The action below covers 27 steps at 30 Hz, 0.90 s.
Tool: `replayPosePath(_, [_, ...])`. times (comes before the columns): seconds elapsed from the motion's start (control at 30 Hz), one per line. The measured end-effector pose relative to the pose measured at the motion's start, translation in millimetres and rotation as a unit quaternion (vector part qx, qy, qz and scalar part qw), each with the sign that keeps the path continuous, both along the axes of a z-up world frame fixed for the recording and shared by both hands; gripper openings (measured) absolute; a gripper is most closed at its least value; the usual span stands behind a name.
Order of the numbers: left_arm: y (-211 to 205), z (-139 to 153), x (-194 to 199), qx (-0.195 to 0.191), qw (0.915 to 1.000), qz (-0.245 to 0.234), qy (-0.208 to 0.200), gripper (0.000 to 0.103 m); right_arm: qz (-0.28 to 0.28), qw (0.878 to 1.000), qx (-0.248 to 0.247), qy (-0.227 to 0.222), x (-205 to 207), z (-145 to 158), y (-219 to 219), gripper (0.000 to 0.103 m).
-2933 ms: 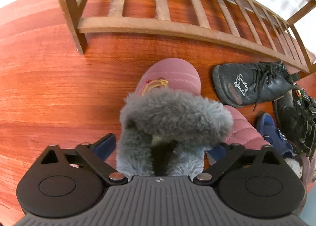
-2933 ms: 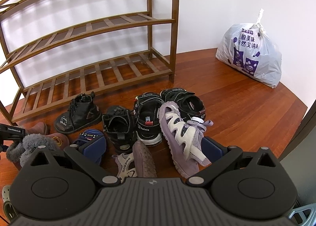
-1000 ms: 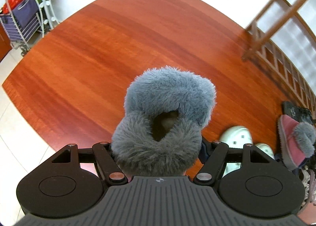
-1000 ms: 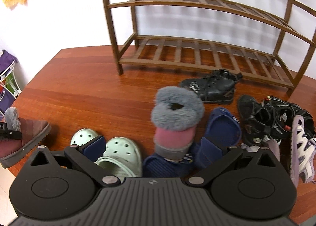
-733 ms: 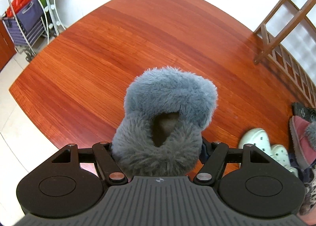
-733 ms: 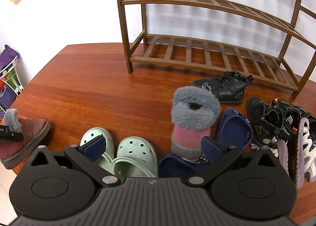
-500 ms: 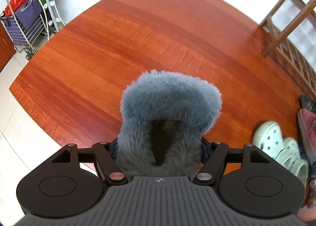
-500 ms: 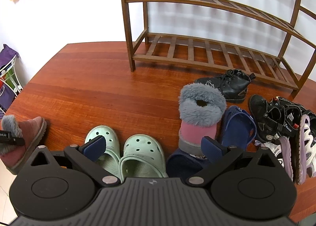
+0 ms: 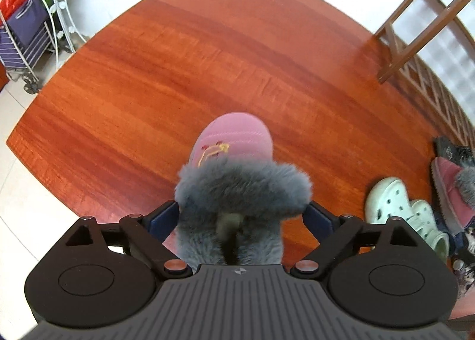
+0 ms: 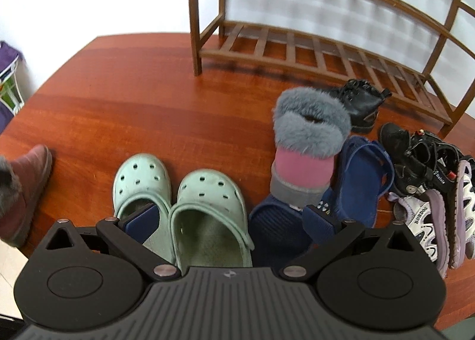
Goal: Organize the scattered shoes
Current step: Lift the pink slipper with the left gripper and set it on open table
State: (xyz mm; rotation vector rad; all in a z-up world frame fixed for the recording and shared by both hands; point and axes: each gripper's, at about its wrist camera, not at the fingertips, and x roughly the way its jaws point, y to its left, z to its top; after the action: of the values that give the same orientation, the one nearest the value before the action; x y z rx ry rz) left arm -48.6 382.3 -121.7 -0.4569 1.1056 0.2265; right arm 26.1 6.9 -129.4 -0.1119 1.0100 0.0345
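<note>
Fur fills the middle of the left wrist view: a pink boot with a grey fluffy collar (image 9: 234,168) sits between the blue-padded fingers (image 9: 164,217) of the left gripper (image 9: 242,217), toe pointing away over the red-brown wooden floor (image 9: 178,58). The fingers stand spread, just beside the collar on either side; whether they touch the fluff is hard to tell, and the heel is hidden behind the gripper body. At the right edge lie pale green perforated clogs (image 9: 394,206) and a second pink fur-collared boot (image 9: 451,188), partly cut off. A wire trolley (image 9: 26,22) stands far left.

Over to the right wrist view: the right gripper (image 10: 228,218) hangs spread, holding nothing, above the clogs (image 10: 175,200) and a navy blue sandal (image 10: 360,174). The second boot (image 10: 305,144) stands on its heel end, leaning on that sandal. Behind it, a black lace-up boot (image 10: 360,102) blurs before the brown slatted wooden shoe rack (image 10: 320,52). Black strapped sandals (image 10: 421,156) and lilac-white sandals (image 10: 436,218) crowd the right. The held boot's toe (image 10: 28,174) peeks in at left.
</note>
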Motion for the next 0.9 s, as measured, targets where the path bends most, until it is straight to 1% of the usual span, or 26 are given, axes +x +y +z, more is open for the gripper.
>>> replayPosePath(0.2, [-2,27,-2,0.008,0.9998,0.005,-0.016,0.092,0.021,1.0,-0.006,0.017,3,-18,3,0.102])
replayPosePath(0.27, [-2,33,-2,0.011,0.9998,0.004,-0.019,0.092,0.029,0.999,-0.008,0.022,4,-23,4,0.102])
replayPosePath(0.33, [-2,37,-3,0.017,0.9997,0.005,-0.019,0.092,0.037,0.999,-0.01,0.027,5,-28,5,0.098])
replayPosePath(0.43, [-2,42,-5,0.02,0.9996,0.008,-0.02,0.092,0.049,0.998,-0.013,0.035,7,-36,6,0.098])
replayPosePath(0.7, [-11,53,-5,0.01,0.9997,0.001,-0.023,0.092,0.08,0.995,-0.021,0.056,11,-57,8,0.097])
replayPosePath(0.8, [-19,62,-2,0.001,0.9992,-0.015,-0.038,0.092,0.092,0.993,-0.024,0.064,13,-65,9,0.097])
replayPosePath(0.83, [-24,65,0,0.0,0.9988,-0.022,-0.044,0.092,0.094,0.993,-0.025,0.066,13,-66,10,0.091])
replayPosePath(0.9, [-30,69,3,-0.002,0.9982,-0.034,-0.05,0.092,0.092,0.993,-0.022,0.066,14,-66,13,0.085])
